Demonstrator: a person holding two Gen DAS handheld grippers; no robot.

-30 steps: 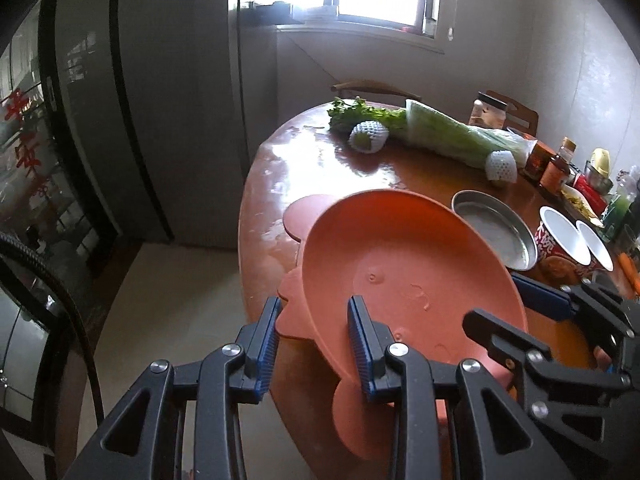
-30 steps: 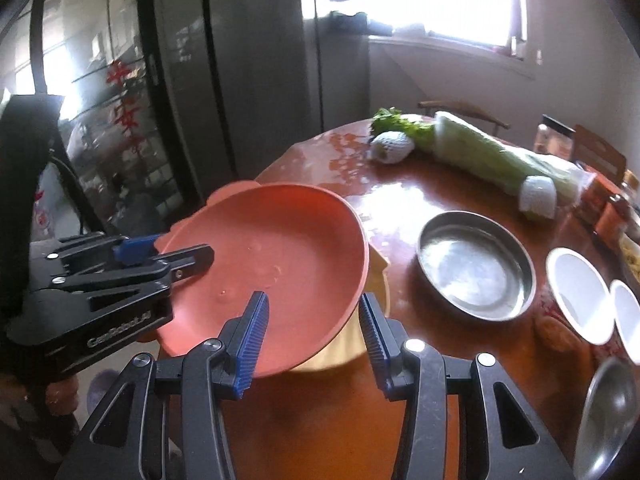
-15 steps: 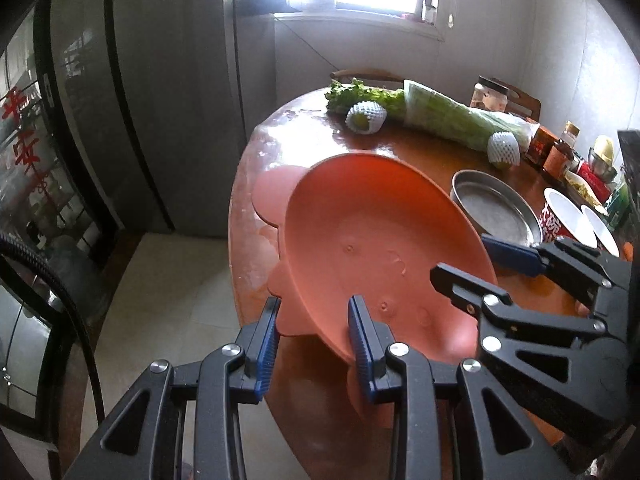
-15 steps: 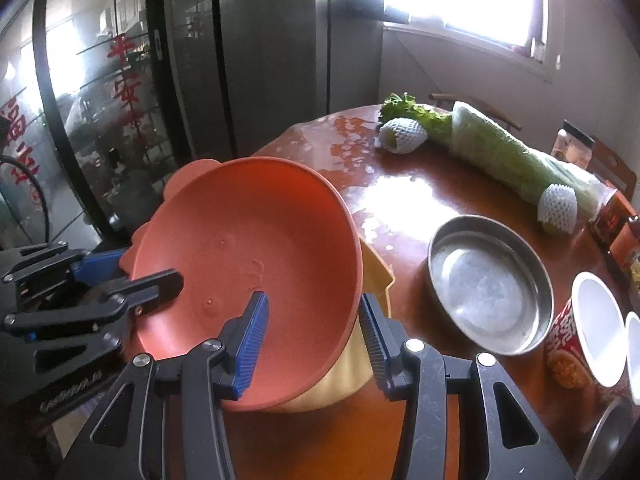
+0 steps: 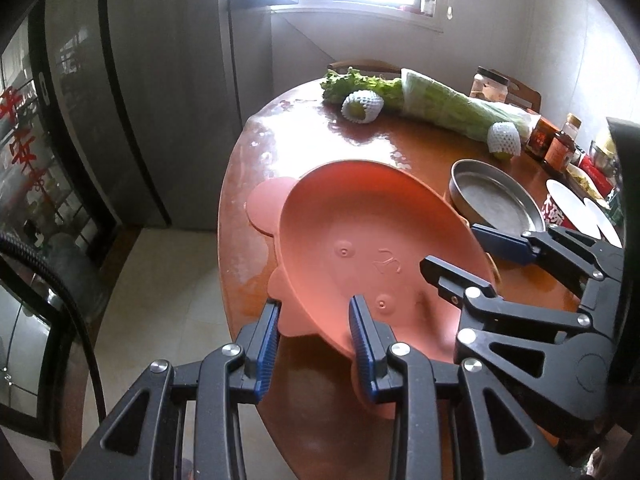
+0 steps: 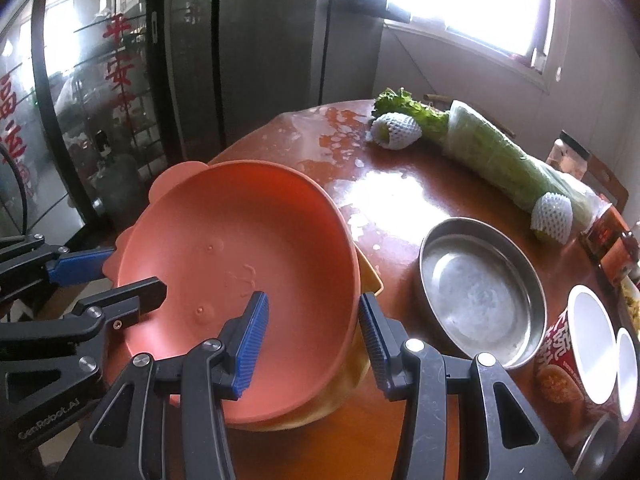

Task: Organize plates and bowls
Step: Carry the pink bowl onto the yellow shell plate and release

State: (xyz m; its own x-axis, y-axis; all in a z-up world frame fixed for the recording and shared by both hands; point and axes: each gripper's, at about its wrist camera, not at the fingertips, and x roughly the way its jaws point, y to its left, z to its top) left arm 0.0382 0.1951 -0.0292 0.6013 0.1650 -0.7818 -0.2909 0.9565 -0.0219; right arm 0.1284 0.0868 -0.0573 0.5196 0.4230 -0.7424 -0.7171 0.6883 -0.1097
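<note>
Left hand-held gripper [image 5: 314,340] and right hand-held gripper [image 6: 310,334] are both clenching the tilted orange plate's [image 6: 240,272] rim; uneven lowering onto the yellow dish [image 6: 370,280] is risking a slip.

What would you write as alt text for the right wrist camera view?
An orange plate, tilted, is straddled at its rim by the right gripper and the left gripper, above a yellow dish on a wooden table. A steel pan sits beside it.
</note>
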